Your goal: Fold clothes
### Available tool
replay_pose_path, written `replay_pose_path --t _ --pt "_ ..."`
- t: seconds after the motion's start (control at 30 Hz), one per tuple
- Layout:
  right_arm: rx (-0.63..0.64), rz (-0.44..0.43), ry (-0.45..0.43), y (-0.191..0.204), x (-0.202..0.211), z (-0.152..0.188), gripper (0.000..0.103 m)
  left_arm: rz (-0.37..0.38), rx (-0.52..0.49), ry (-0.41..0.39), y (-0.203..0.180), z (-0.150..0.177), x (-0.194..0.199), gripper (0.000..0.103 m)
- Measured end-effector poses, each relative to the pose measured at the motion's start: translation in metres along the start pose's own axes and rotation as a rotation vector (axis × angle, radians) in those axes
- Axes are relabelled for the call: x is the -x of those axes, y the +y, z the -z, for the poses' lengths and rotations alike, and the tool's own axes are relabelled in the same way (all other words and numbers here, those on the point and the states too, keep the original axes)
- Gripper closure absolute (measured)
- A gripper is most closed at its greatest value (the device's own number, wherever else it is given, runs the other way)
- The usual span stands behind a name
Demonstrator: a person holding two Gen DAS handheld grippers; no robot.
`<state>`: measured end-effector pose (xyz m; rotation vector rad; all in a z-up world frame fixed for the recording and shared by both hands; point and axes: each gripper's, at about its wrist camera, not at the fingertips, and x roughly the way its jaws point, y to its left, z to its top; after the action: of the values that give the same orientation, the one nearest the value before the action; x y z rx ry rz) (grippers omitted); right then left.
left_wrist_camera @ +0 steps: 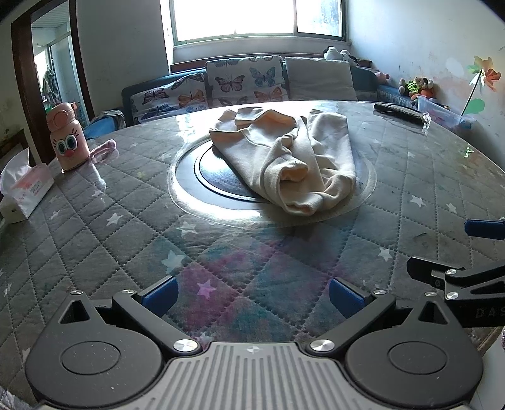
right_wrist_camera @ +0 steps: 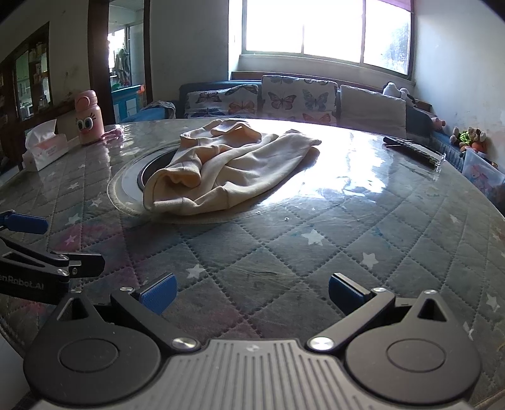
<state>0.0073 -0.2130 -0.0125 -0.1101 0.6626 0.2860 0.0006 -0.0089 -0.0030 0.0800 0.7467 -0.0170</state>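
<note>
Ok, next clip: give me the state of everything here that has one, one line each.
Left gripper: open, empty, above the table.
Right gripper: open, empty, above the table.
Cream garment: bunched, unfolded, lying over the table's centre disc.
Pink bottle: upright, lid shut.
Tissue box: open, a tissue sticking out.
Quilted table cover: spread flat under clear film.

Daylight floods from the blown-out far window [right_wrist_camera: 325,28], leaving the near foreground dimmer. Strong glare washes the bench [right_wrist_camera: 347,176] at far right in the right wrist view. Both views are sharp, with fisheye bending and dark corners.
</note>
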Motion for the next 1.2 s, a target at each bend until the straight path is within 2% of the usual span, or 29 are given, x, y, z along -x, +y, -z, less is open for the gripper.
replay_pose_path --t 0.8,1.2 --pt "0.005 -0.033 0.048 0.005 -0.025 -0.009 0.000 0.005 -0.001 0.012 0.007 -0.014 -0.017 0.000" --pt "-0.003 -0.041 0.066 -0.006 -0.042 -0.035 0.000 -0.004 -0.026 -0.032 0.017 -0.051 -0.029 0.001"
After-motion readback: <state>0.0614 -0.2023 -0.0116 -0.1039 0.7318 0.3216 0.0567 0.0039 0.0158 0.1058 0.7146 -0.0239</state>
